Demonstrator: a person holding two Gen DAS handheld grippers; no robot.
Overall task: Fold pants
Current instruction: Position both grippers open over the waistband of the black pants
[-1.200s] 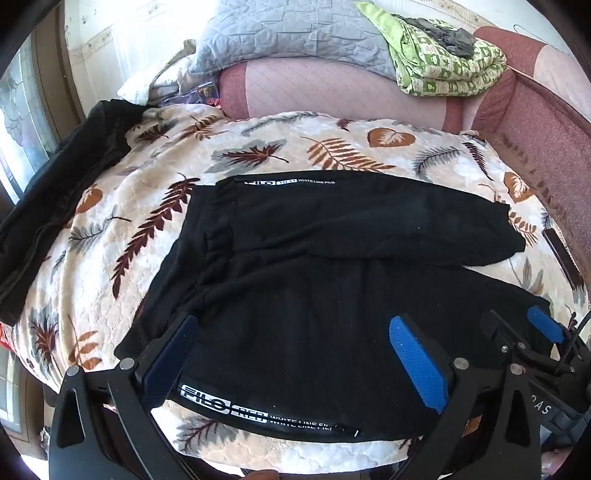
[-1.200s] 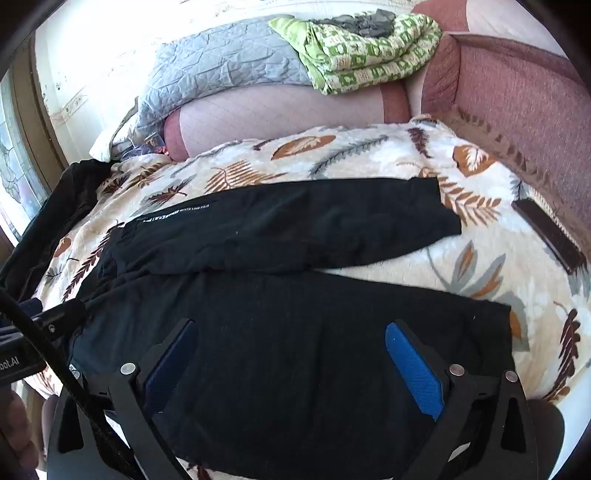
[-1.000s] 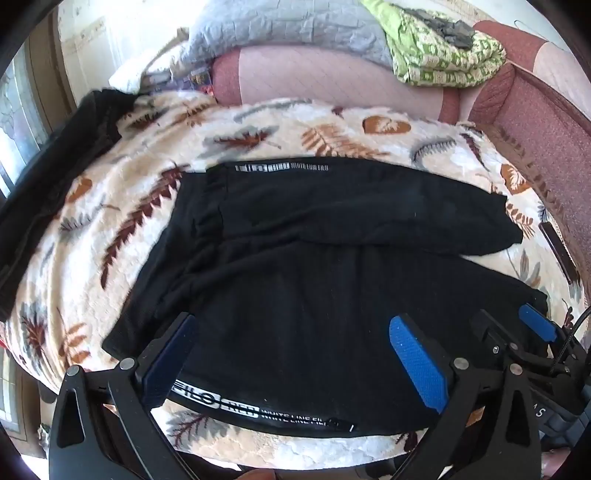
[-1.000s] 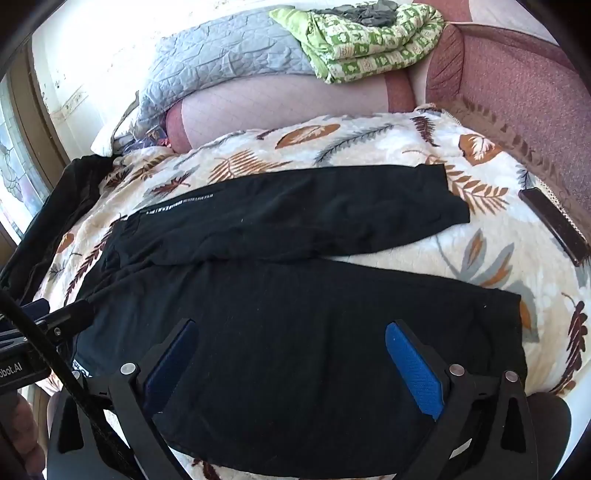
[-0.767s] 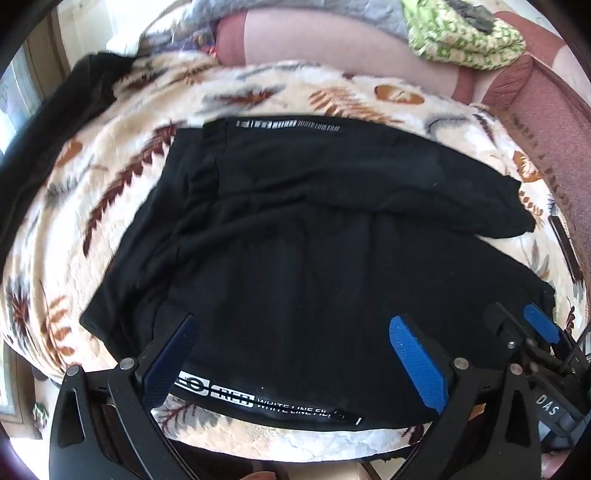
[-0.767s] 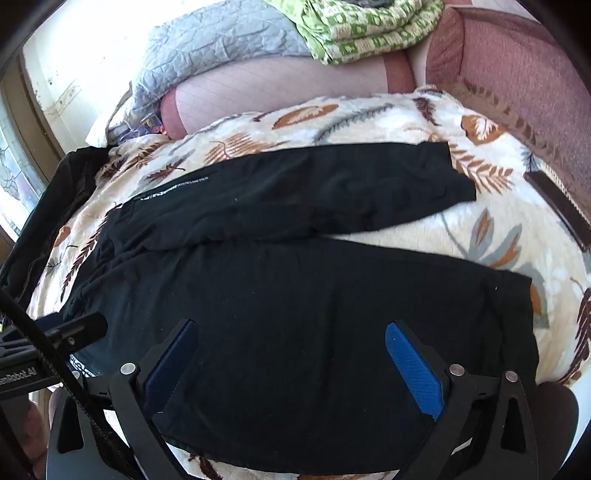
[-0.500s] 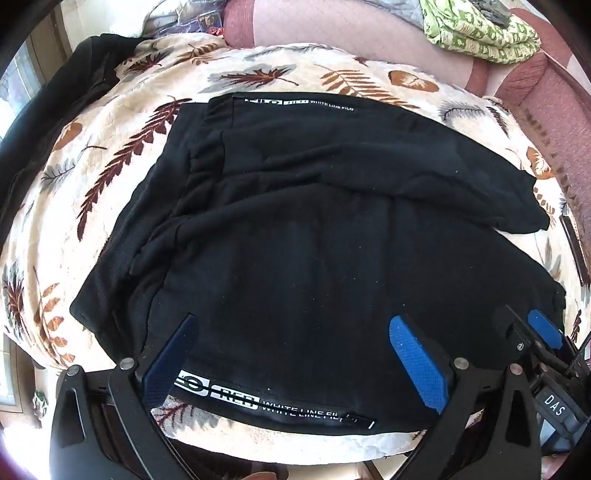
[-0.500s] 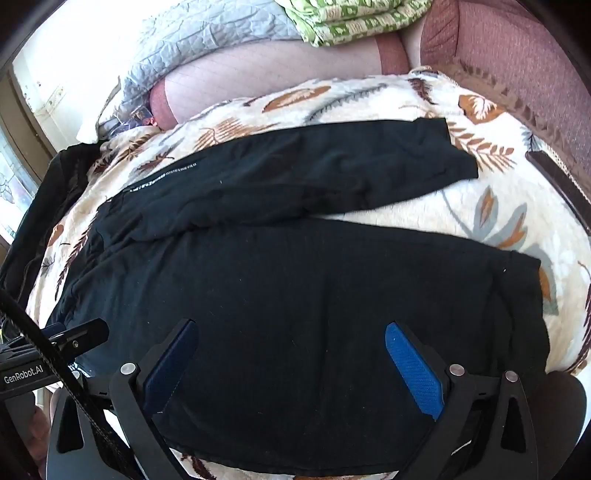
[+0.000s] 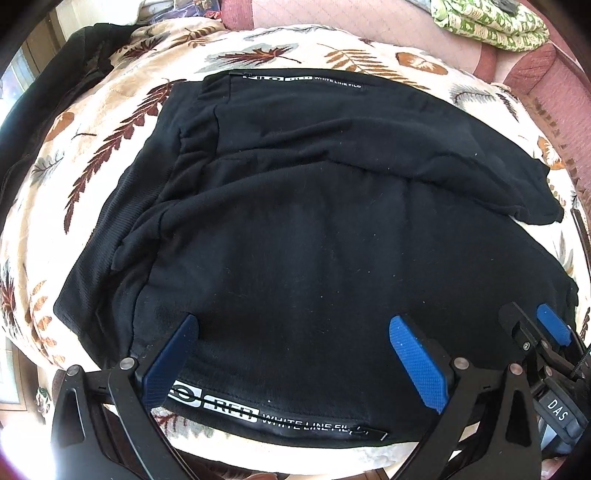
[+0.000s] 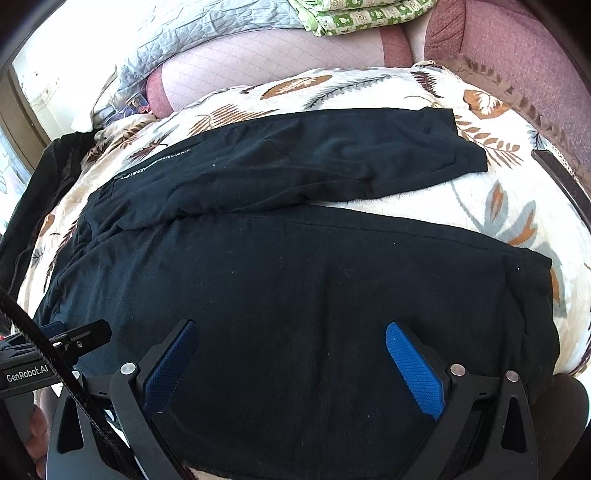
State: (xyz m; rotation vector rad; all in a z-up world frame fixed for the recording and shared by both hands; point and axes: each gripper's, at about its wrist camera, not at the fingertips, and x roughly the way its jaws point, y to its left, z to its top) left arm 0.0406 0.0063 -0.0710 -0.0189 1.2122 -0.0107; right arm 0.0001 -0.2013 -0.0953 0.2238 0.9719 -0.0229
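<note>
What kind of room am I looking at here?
Most likely a bedroom or living room at home: black pants lie on a leaf-print blanket, with a quilted bolster and a folded green blanket behind.

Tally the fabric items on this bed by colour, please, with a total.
Black: 2, the pants and a jacket
Green: 1, a folded blanket
Grey: 1, a quilt
Leaf print: 1, the bedspread
Total: 5
</note>
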